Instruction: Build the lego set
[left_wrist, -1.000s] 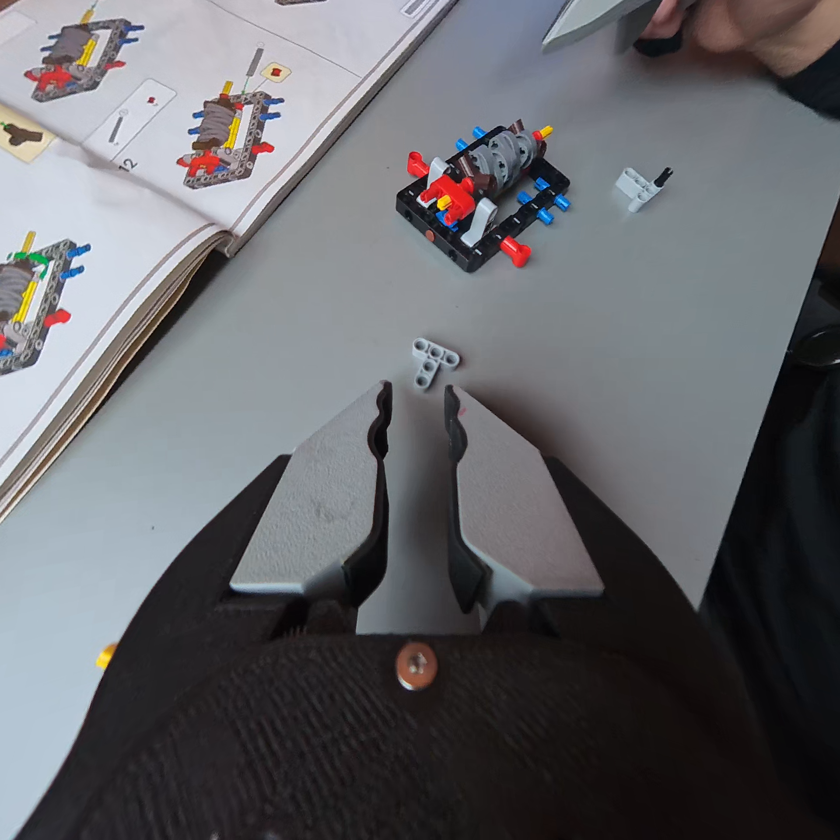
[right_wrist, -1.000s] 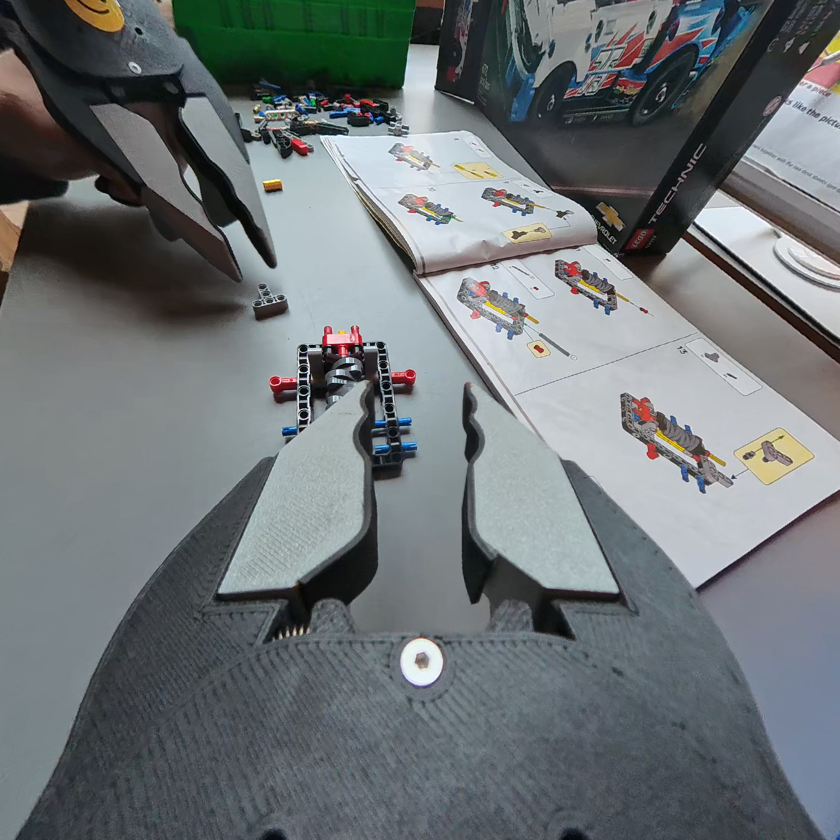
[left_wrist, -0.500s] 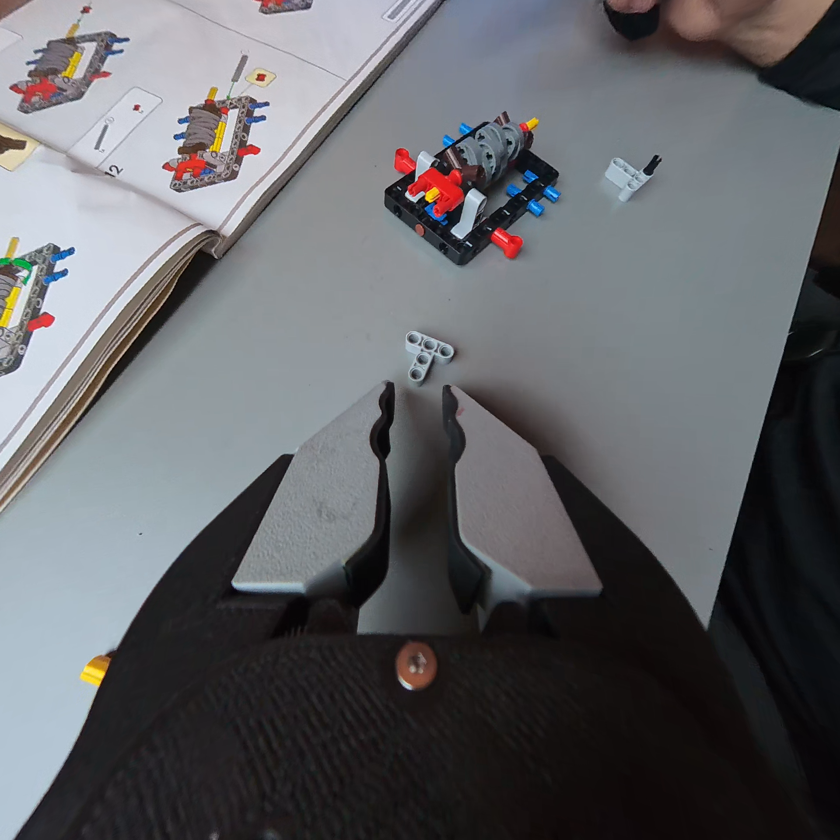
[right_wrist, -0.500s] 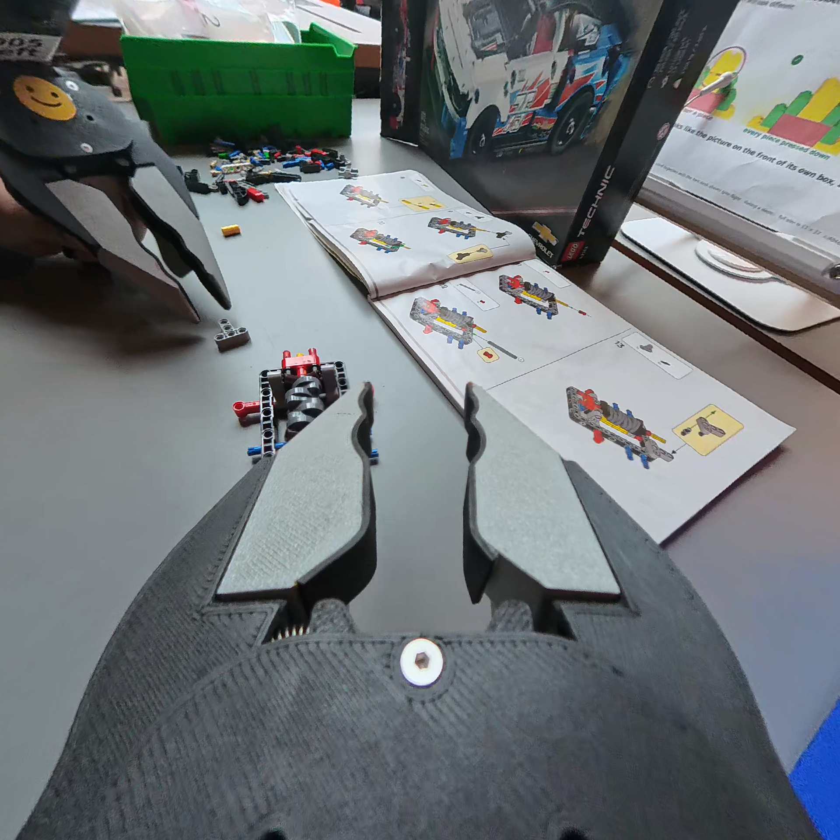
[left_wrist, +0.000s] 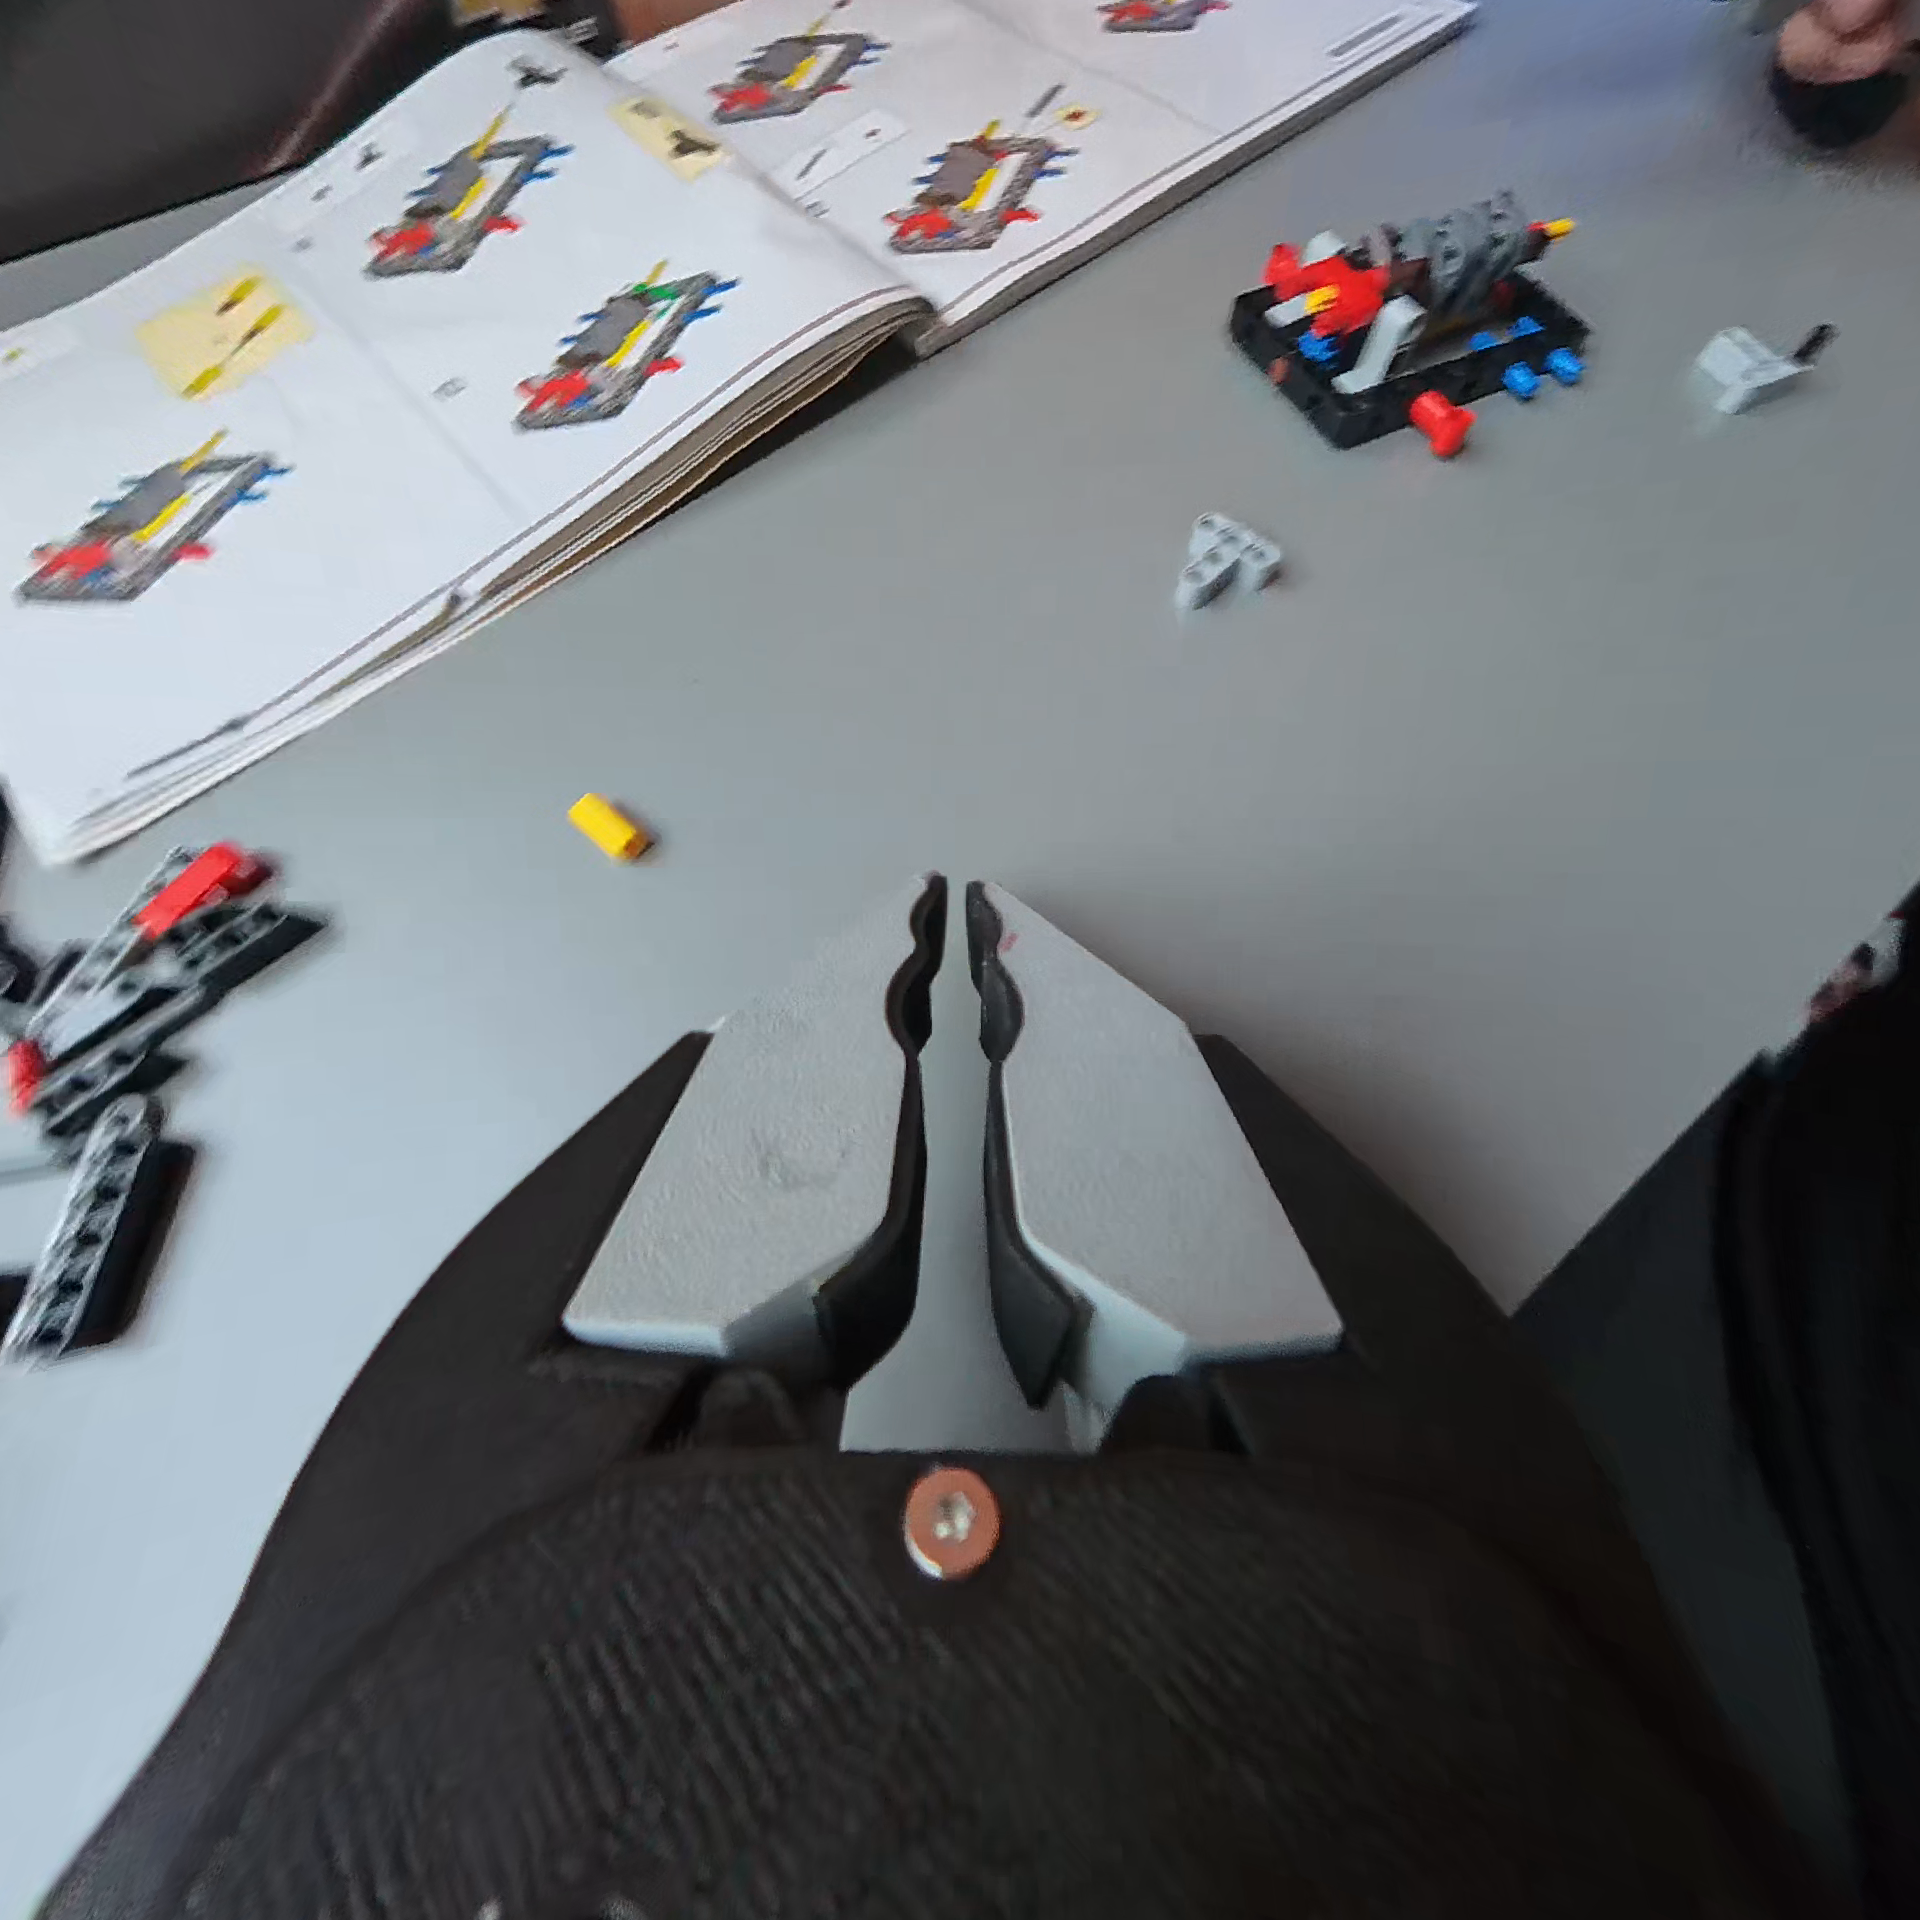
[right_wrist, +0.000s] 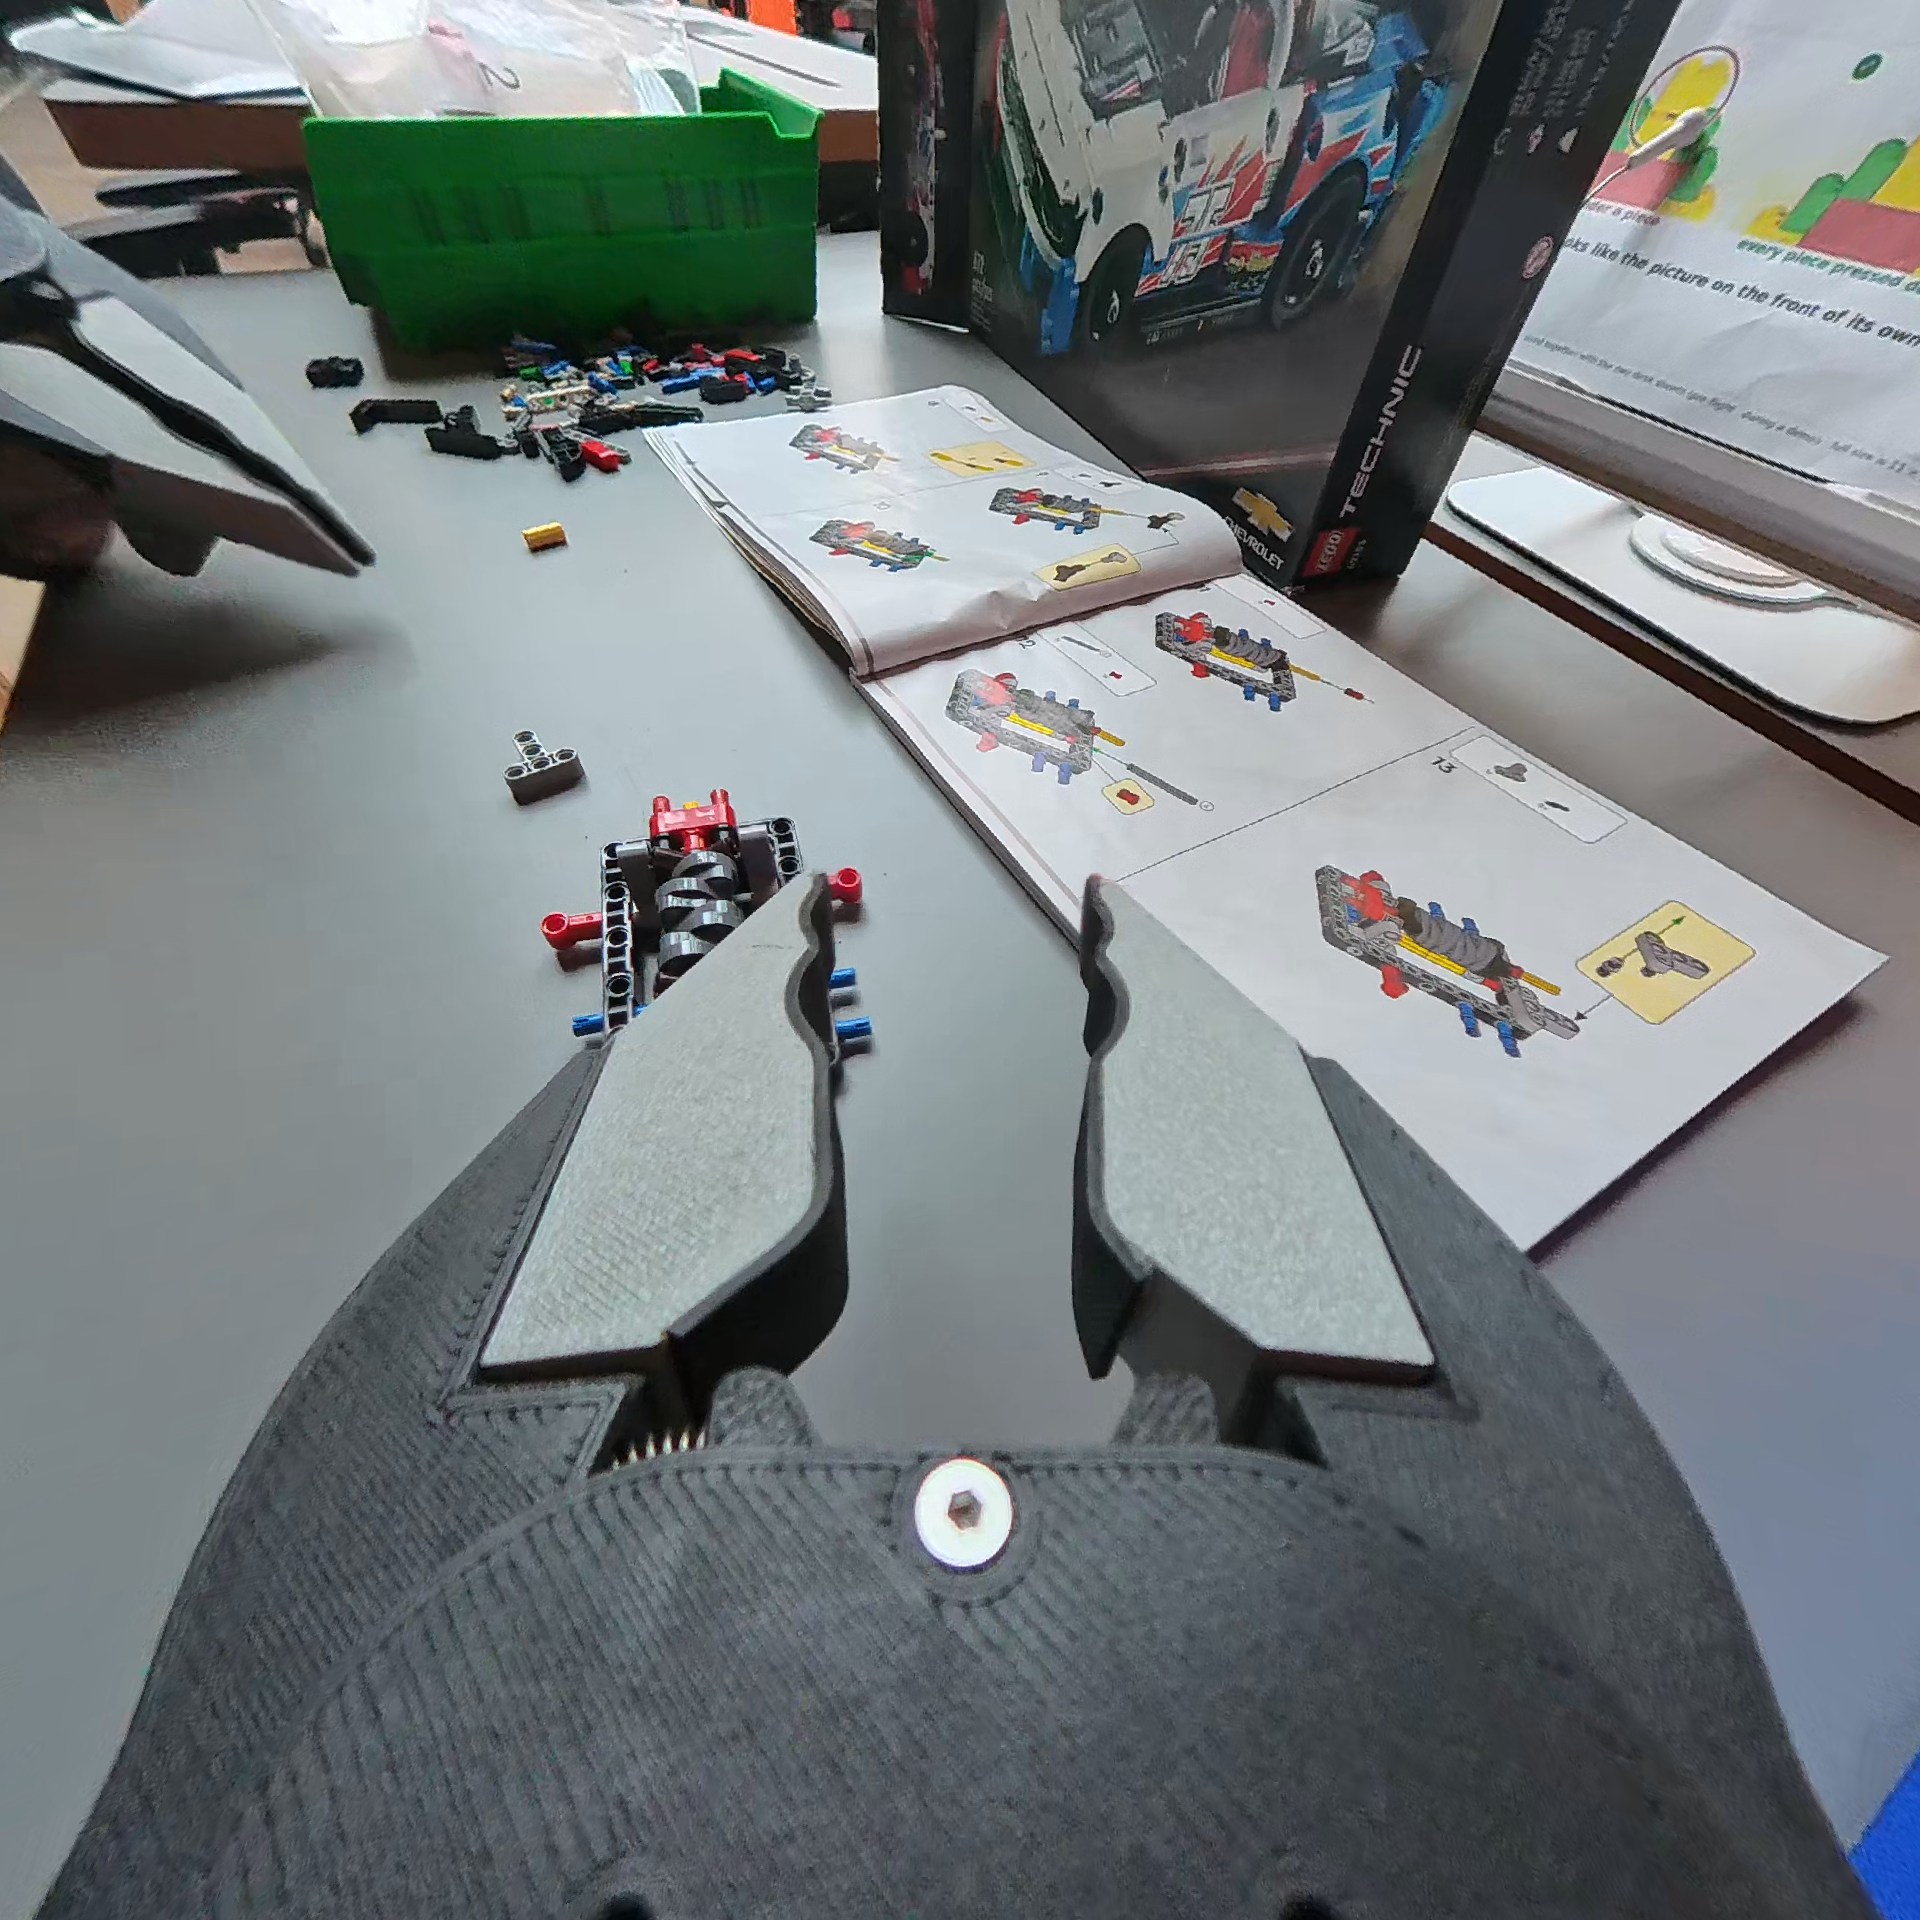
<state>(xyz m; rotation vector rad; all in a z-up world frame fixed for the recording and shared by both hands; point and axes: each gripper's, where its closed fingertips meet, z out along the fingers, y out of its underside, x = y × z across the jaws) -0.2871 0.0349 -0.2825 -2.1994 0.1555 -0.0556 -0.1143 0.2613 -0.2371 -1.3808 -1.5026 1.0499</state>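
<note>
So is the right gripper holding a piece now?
No, the right gripper is open and empty above the table, beside the black frame assembly.

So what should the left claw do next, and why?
Probably swing back right toward the small grey T-shaped piece and open. The left gripper is nearly shut with nothing between its fingers, that piece lies loose on the table beside the black frame assembly, and the right gripper is open and empty.

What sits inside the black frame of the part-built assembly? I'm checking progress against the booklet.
Inside the black frame sit a grey ribbed drum, red pieces and a light grey bracket. The right gripper's fingers cover the near end.
</note>
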